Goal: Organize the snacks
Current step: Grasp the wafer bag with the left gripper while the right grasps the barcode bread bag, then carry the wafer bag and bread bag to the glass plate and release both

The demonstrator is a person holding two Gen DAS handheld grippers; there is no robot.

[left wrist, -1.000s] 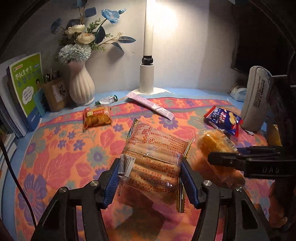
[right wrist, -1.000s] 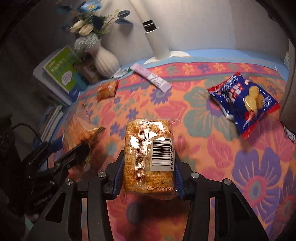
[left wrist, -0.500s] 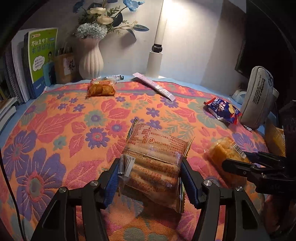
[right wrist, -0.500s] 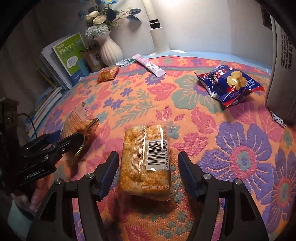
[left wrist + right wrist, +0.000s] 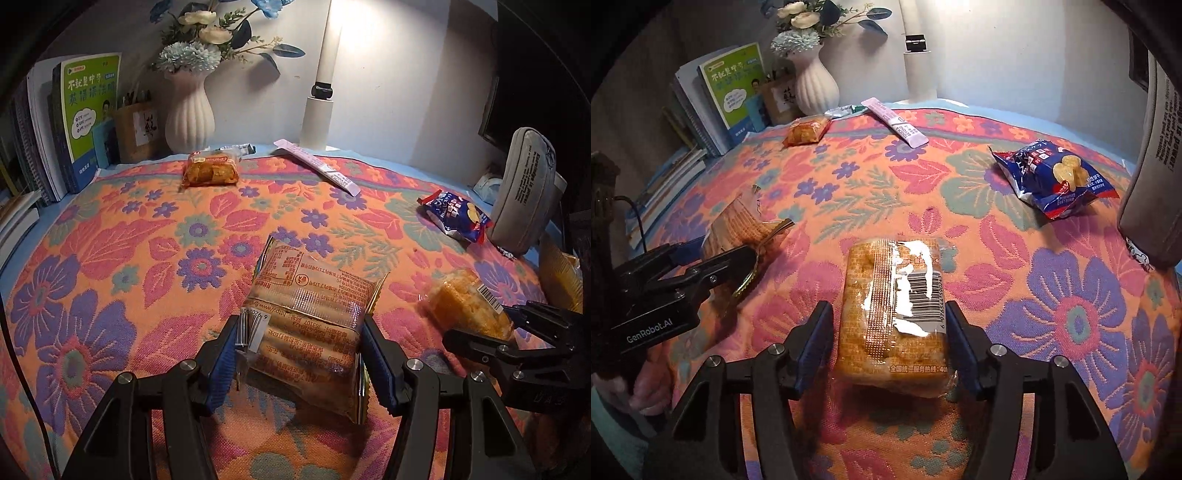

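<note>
My left gripper (image 5: pixel 303 358) is shut on a clear pack of biscuit sticks (image 5: pixel 310 314), held low over the floral cloth (image 5: pixel 110 258); the right wrist view shows the same gripper (image 5: pixel 738 266) at the left. An orange cake pack with a barcode (image 5: pixel 890 310) lies flat on the cloth between the jaws of my right gripper (image 5: pixel 886 343). Those jaws are closing, and a gap still shows on the pack's left side. The left wrist view shows this gripper (image 5: pixel 480 325) and pack (image 5: pixel 461 306) at the right.
A blue chip bag (image 5: pixel 1056 177) lies at the right beside a grey pencil case (image 5: pixel 524 192). At the back lie a small orange snack pack (image 5: pixel 210 170) and a pink stick sachet (image 5: pixel 317 170). A white vase (image 5: pixel 188 110), lamp post (image 5: pixel 321 96) and books (image 5: pixel 85 118) line the back edge.
My right gripper let go of the orange cake pack, which now lies on the cloth; its jaws spread wide, then narrowed. My left gripper sank lower with the biscuit sticks.
</note>
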